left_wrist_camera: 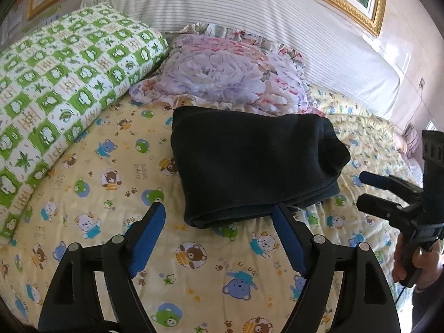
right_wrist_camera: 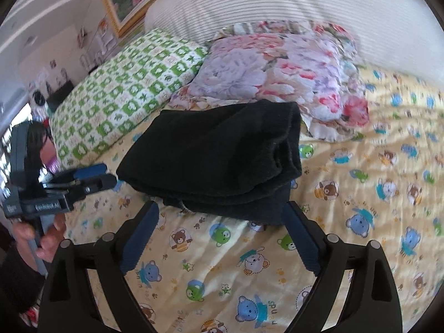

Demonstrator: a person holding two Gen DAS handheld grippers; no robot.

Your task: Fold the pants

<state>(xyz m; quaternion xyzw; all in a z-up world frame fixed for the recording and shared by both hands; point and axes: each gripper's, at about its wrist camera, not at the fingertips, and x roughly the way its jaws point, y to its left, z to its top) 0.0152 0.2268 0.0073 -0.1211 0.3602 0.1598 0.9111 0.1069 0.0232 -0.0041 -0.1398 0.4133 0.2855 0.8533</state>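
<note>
Basically done, pants (left_wrist_camera: 249,161) folded just ahead of both wide-spread, empty grippers (left gripper (left_wrist_camera: 219,216) nearer, right gripper (right_wrist_camera: 222,211) close too), long axis crosswise.

Both wrist views look down, close, sharing the folded pants (left_wrist_camera: 249,163)

Both tongs are angled downward with jaws spread wide and nothing between them, left tongs (left_wrist_camera: 217,208) and right tongs (right_wrist_camera: 222,206) (each gripped by a bare hand (left_wrist_camera: 410,260)).
</note>
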